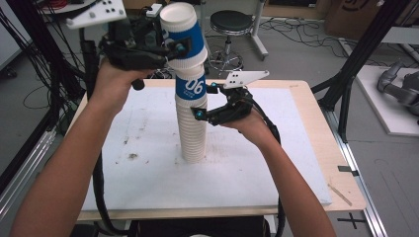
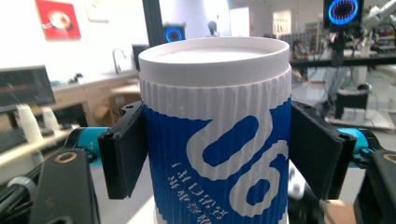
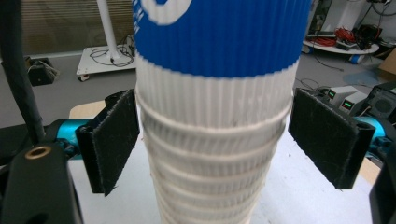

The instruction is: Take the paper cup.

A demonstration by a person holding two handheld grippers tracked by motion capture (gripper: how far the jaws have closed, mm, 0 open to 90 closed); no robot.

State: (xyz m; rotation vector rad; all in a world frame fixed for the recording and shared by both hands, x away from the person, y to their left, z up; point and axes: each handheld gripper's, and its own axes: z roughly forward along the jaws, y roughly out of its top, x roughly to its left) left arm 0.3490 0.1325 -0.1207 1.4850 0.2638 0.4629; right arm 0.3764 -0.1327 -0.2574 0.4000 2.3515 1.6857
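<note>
Corrugated paper, blue band over white: the top cup [image 1: 184,37] is sitting tilted above the tall stack of nested cups [image 1: 191,126], its base apparently overlapping the mouth of the next blue-banded cup [image 1: 191,84].

Progress, as judged: the separating of one cup from the stack is well under way. The top cup is gripped and riding high and askew, but whether it is fully free of the cup below cannot be told. Left to do: clear it completely, then put it down somewhere on the counter [image 1: 148,168].

Left tool [image 2: 217,144]: jaws are pressing on both sides of the top cup, across the blue band, just under the white rim. Cup is standing upright between them in the left gripper view. In the high view the left tool [image 1: 175,49] is coming at the cup from the left side.

Right tool [image 3: 219,135]: jaws are standing to either side of the stack, at the white ribbed rims just below the second blue cup. The left pad is touching the stack; the right pad is standing a little apart, with a gap showing. So it is bracketing, not clamping. In the high view the right tool [image 1: 200,101] is approaching from the right.

The stack is standing upright on the white mat [image 1: 247,163] near the middle of the counter.
</note>
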